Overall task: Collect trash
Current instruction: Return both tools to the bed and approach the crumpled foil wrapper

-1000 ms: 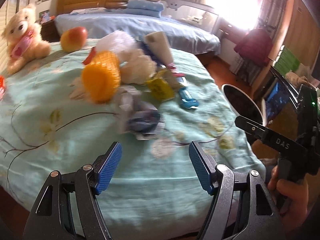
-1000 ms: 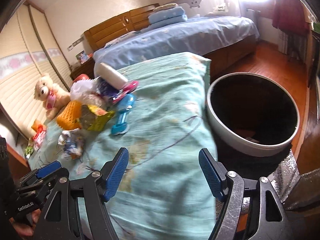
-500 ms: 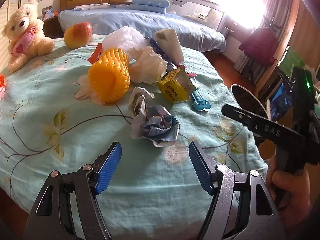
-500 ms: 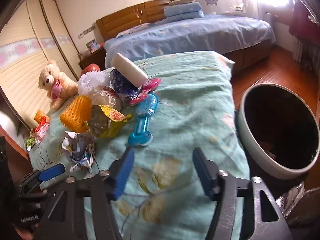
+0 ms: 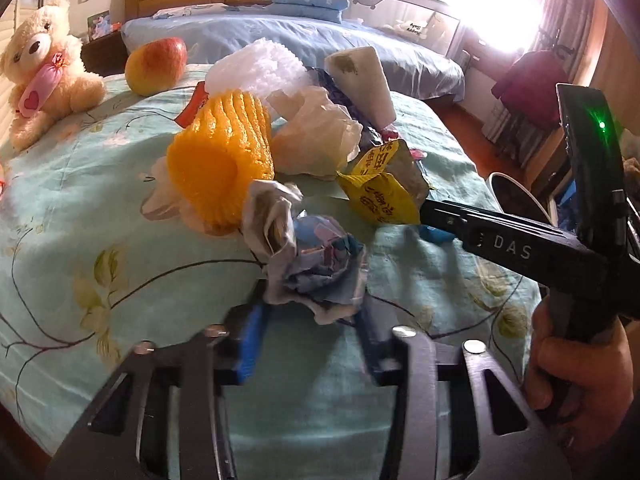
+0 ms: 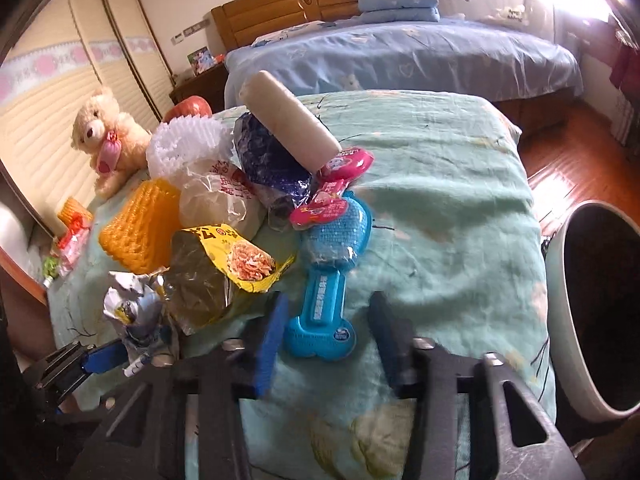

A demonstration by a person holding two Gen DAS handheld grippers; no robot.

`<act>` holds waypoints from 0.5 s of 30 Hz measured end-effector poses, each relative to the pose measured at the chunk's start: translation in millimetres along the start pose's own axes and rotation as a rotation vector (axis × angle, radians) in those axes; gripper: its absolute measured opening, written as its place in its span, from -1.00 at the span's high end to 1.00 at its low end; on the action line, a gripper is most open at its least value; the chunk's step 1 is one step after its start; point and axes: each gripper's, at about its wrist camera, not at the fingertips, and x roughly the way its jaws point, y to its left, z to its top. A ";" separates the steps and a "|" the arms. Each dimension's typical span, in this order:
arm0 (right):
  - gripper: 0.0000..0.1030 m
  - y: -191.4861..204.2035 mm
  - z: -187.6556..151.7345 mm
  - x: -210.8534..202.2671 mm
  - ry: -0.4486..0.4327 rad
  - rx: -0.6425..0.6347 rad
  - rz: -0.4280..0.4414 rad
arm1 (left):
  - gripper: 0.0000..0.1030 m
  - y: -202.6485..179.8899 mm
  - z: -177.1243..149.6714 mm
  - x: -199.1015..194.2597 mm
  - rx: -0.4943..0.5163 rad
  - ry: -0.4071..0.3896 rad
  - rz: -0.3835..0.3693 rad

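A crumpled grey-blue paper wad (image 5: 312, 264) lies on the teal bedspread (image 5: 80, 208), in front of the litter pile. My left gripper (image 5: 310, 332) is closing, and its blue pads meet the wad's lower sides. The near end of a blue dumbbell-shaped packet (image 6: 320, 320) sits between the closing jaws of my right gripper (image 6: 328, 340). The left pad is at the packet's edge and a gap remains at the right pad. A yellow snack wrapper (image 6: 240, 256) lies just left of the packet.
The pile holds an orange foam net (image 5: 220, 160), a white foam net (image 5: 260, 68), a plastic bag (image 5: 316, 136), a white roll (image 6: 288, 132) and pink packets (image 6: 332, 184). A teddy bear (image 5: 40, 68) and an apple (image 5: 156, 64) sit behind. A round bin (image 6: 560, 280) stands on the floor to the right.
Both grippers have moved in toward the pile and their jaws have narrowed. The wad now sits between the left pads. The blue packet's end has come between the right pads.
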 end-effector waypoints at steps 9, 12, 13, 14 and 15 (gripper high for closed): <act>0.90 -15.7 -21.7 -32.6 -0.042 0.036 0.022 | 0.63 -14.6 -6.4 -12.8 0.027 -0.010 -0.073; 1.00 -24.1 -30.0 -42.2 -0.048 0.065 0.018 | 0.63 -22.4 -11.0 -18.1 0.039 -0.012 -0.093; 1.00 -26.9 -32.5 -44.2 -0.047 0.071 0.019 | 0.63 -24.9 -13.0 -19.4 0.041 -0.011 -0.100; 1.00 -29.3 -34.9 -46.0 -0.048 0.075 0.013 | 0.63 -27.2 -14.4 -20.7 0.044 -0.010 -0.106; 1.00 -32.3 -37.8 -48.0 -0.049 0.080 0.009 | 0.63 -30.0 -16.1 -22.5 0.050 -0.012 -0.109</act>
